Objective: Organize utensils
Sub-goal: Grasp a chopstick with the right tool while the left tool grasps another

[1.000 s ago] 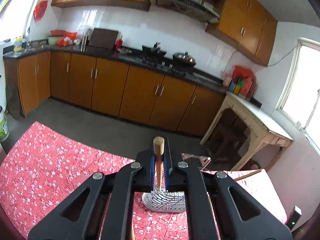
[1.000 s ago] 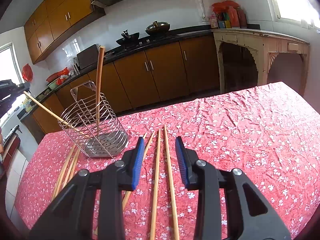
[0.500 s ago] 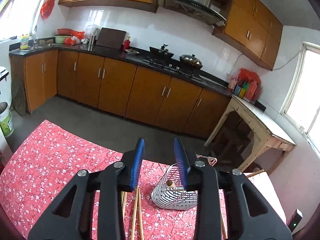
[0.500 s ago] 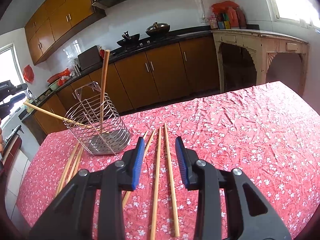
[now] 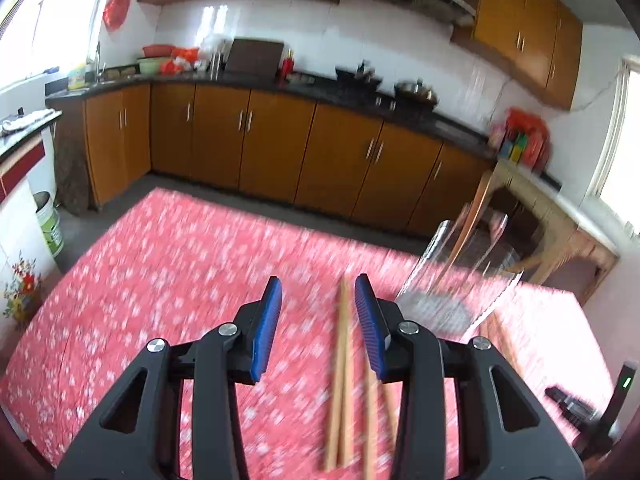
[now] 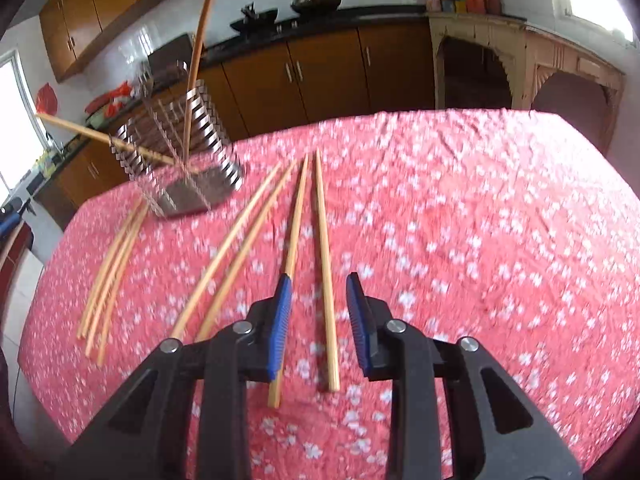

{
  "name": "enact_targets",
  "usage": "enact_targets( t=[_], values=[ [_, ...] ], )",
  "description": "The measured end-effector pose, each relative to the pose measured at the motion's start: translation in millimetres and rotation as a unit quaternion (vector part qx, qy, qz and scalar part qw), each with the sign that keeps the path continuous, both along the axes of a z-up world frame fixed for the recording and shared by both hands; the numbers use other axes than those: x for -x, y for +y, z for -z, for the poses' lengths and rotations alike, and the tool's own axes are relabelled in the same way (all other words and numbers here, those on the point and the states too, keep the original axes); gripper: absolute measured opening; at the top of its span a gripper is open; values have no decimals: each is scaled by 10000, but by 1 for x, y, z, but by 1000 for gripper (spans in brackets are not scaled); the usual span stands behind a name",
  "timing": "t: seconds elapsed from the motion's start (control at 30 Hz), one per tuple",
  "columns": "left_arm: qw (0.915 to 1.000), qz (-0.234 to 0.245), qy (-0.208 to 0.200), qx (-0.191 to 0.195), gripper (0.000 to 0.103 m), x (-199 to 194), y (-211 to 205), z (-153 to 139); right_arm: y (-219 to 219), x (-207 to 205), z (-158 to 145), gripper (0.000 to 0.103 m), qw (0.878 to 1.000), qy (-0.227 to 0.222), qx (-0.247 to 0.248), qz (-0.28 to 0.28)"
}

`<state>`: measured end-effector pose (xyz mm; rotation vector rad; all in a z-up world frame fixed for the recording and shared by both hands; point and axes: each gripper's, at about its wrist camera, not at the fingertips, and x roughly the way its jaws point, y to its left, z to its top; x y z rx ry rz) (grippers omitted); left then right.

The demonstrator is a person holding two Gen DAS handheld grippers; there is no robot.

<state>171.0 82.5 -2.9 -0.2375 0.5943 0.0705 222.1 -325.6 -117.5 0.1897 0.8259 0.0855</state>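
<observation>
A wire utensil basket [image 6: 180, 152] stands on the red flowered cloth [image 6: 460, 240], with one chopstick [image 6: 198, 48] upright in it and another [image 6: 92, 134] leaning out to the left. Several chopsticks lie loose on the cloth. My right gripper [image 6: 320, 320] hangs low over them with its jaws closing. One chopstick [image 6: 326, 280] lies between the pads, untouched, and a second [image 6: 294, 232] runs along the left pad. My left gripper [image 5: 318, 320] has its jaws opening and holds nothing. Below it, near the right pad, lie chopsticks [image 5: 342, 360]. The blurred basket [image 5: 452, 280] is to its right.
A pair of chopsticks [image 6: 240, 240] and three more [image 6: 116, 264] lie left of my right gripper. A dark device with a green light [image 5: 624, 382] sits near the table's right edge. Brown kitchen cabinets [image 5: 280, 148] and a wooden side table [image 6: 520, 40] stand beyond the table.
My left gripper let go of the chopstick into the basket, opened and swung down and left over loose chopsticks. My right gripper dropped lower, so one chopstick lies between its pads.
</observation>
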Motion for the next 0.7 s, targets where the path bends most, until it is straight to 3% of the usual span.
enact_targets(
  t=[0.23, 0.3, 0.43, 0.7],
  values=[
    [9963, 479, 701, -110, 39, 7, -10, 67, 11, 2, 28, 26, 9983, 397, 416, 31],
    [9940, 683, 845, -88, 39, 9, -18, 80, 12, 5, 29, 8, 9972, 369, 645, 115],
    [9900, 865, 1094, -193, 35, 8, -31, 102, -1, 4, 29, 8, 9980, 418, 366, 315],
    [9863, 984, 1295, -292, 23, 3, -40, 121, 2, 2, 29, 8, 9979, 381, 408, 318]
  ],
)
